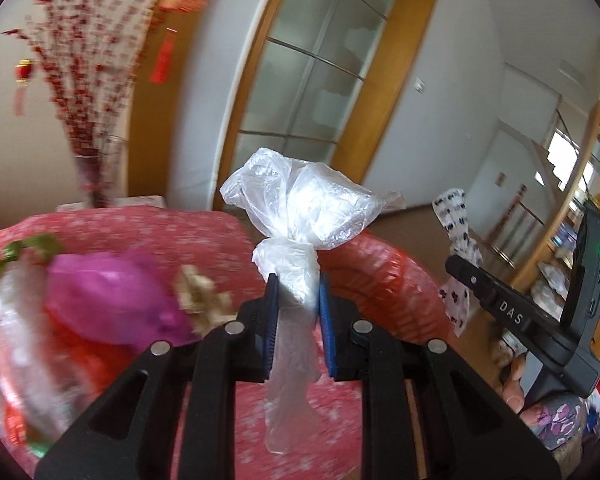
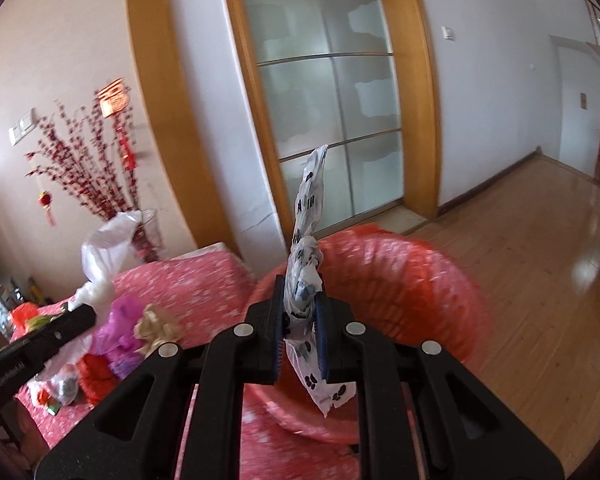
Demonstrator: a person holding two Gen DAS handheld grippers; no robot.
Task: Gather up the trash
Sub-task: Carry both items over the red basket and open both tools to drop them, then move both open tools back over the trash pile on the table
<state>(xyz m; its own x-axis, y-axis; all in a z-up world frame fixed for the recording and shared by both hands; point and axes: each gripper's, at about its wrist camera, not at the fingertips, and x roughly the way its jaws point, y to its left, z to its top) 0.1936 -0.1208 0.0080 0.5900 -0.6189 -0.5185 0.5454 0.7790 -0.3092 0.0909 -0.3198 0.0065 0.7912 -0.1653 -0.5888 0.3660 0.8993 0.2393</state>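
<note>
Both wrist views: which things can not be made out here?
- Inside of the red-lined round bin: right wrist view, hidden by its near rim and the right gripper.
- Pile of magenta, red and clear trash: left wrist view, motion blur.
- Lower end of the clear plastic bag: left wrist view, behind the left gripper.

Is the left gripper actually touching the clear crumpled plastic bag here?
Touching. The left wrist view shows the left gripper with both blue pads pressed against the clear crumpled plastic bag, its twisted neck pinched between them.

Motion blurs the trash pile [image 1: 100, 300] on the red tablecloth [image 1: 148, 224]; its pieces are indistinct.
</note>
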